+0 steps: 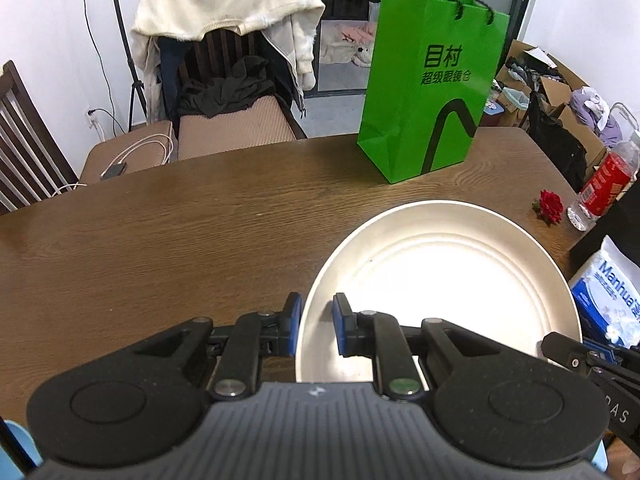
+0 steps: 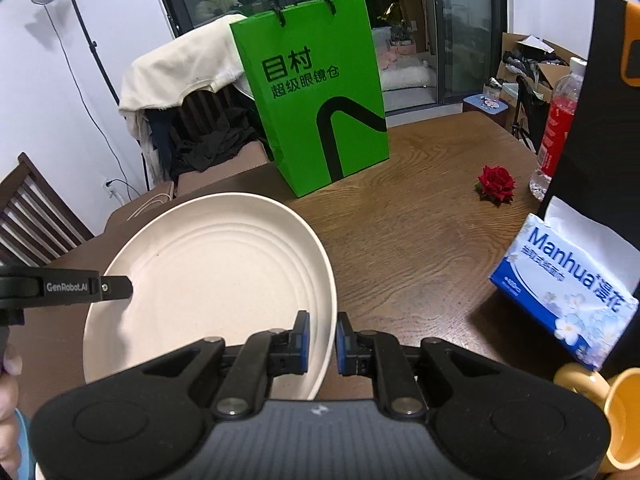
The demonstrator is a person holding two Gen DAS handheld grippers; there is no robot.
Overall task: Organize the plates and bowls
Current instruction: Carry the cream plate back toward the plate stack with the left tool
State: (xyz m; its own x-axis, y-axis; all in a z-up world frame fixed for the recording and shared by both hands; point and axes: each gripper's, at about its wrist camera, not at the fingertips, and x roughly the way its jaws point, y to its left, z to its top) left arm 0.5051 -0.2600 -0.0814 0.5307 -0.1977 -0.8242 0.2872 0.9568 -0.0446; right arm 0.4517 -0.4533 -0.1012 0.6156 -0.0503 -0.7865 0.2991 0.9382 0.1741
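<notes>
Brown wood-grain counter [image 1: 160,240] carries tall green paper bag [image 1: 424,92] at far side.

Large round cream plate [image 1: 436,288] held off counter by both claws, bag well beyond it.

Left claw [image 1: 317,326] nearly closed, pinching plate's left rim; one pad outside, one inside.

Right claw [image 2: 322,342] likewise nearly closed on right rim.

Judgement: carry step. Keep plate level, move both claws together, hold grip even, clear bag.
</notes>
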